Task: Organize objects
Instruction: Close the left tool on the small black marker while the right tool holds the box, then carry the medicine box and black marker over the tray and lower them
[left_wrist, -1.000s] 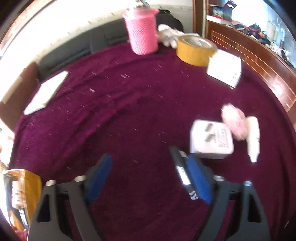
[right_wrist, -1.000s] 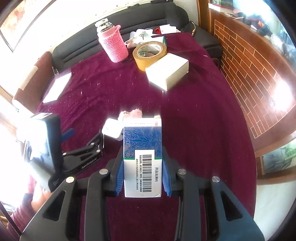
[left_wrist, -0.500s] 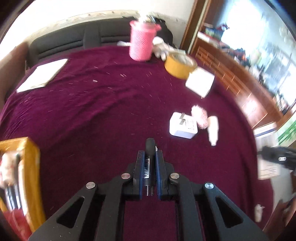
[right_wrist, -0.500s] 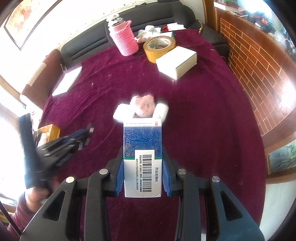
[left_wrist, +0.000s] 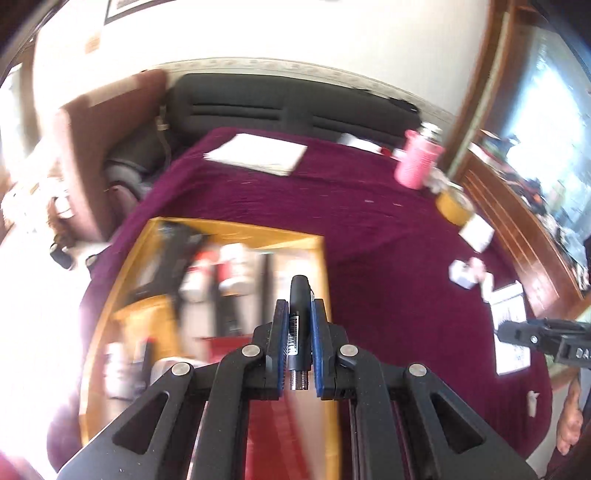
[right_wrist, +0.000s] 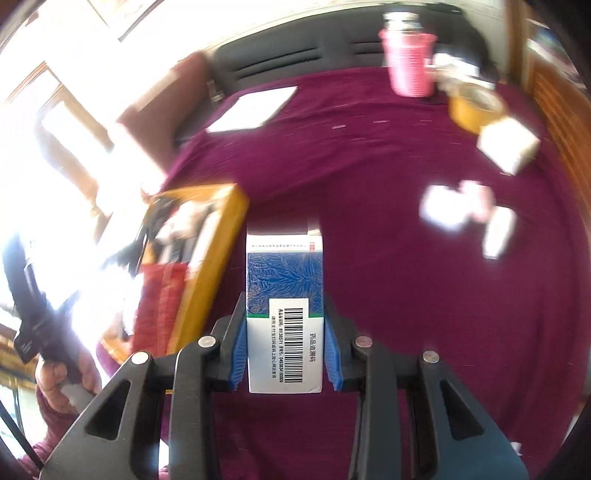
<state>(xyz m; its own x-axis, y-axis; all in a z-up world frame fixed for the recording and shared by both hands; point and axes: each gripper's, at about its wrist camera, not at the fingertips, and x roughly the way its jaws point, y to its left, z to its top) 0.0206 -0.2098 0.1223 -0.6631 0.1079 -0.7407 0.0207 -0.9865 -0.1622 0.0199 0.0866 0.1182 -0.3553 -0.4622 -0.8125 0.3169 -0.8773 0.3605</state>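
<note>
My left gripper (left_wrist: 299, 314) is shut on a slim black pen-like tool (left_wrist: 298, 295) with a barcode label and a metal end. It hangs over the right part of a yellow wooden box (left_wrist: 229, 226) that holds several blurred items. My right gripper (right_wrist: 284, 321) is shut on a blue and white medicine box (right_wrist: 284, 291) with a barcode, just right of the yellow box (right_wrist: 218, 254). In the left wrist view the right gripper (left_wrist: 517, 332) shows at the right edge with the same medicine box (left_wrist: 511, 334).
On the maroon cloth (right_wrist: 369, 184) lie a white plug (right_wrist: 441, 210), a pink puff (right_wrist: 476, 195), a white tube (right_wrist: 498, 232), a white carton (right_wrist: 508, 146), a yellow tape roll (right_wrist: 474, 109), a pink-sleeved bottle (right_wrist: 410, 62) and white paper (right_wrist: 255, 109). A dark sofa (left_wrist: 288, 107) runs behind.
My left gripper shut on the black tool, lifted it and swung left until it hangs over the yellow box. My right gripper carried the medicine box left, close to the box's side.
</note>
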